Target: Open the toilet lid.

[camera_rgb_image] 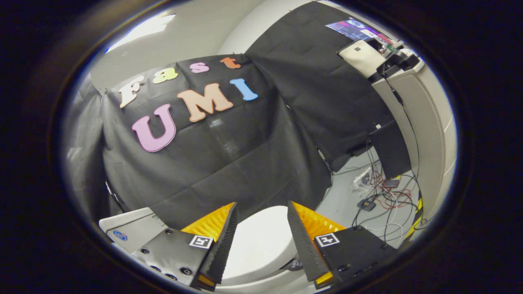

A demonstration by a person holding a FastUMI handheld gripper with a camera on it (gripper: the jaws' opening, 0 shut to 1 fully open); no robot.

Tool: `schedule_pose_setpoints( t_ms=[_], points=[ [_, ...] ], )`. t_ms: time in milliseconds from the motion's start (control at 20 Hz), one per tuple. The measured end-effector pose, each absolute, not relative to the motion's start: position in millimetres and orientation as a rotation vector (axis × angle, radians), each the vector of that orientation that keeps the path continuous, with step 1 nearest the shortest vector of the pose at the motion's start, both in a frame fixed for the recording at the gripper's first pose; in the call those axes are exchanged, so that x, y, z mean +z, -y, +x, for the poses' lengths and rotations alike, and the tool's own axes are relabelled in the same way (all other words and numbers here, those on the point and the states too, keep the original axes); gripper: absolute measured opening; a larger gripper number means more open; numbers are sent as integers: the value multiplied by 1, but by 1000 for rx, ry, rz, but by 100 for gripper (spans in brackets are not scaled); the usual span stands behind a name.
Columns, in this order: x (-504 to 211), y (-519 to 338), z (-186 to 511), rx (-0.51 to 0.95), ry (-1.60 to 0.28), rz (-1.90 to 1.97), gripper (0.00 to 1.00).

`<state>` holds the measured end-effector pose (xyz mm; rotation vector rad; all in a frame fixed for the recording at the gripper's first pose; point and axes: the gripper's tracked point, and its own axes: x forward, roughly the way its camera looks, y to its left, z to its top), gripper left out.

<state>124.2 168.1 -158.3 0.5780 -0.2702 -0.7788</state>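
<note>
In the gripper view, the tongs (261, 222) stand with their two fingers spread well apart, pressing on nothing. The toilet lid (261, 245) is the landmark here: white and rounded, it lies down flat in the closed position, seen in the gap between the two fingers and a little below their tips. Neither finger touches the lid; whether the tips are close above it or well clear cannot be told.

To the left of the toilet lid, partly behind the left finger, sits a pale grey-white box-like unit (130, 228) with a small blue round mark on its face. Directly behind the lid hangs the booth's black cloth wall (229, 163), draped in folds down to the level of the toilet.

To the right of the lid, past the right finger, the pale floor (347, 196) shows, with a tangle of black, white and red cables (388, 196) and a few small dark devices lying on it. Beyond the cables, farther right of the lid, rises a tall pale cabinet (412, 122); on its top rests a cream-coloured box (361, 55) with dark gear beside it.
</note>
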Motion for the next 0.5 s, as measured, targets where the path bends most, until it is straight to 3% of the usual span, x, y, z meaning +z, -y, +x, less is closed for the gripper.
schedule_pose_setpoints(
  t_ms=[500],
  points=[
    [-235, -179, 121, -832, 252, 829, 76]
  ],
)
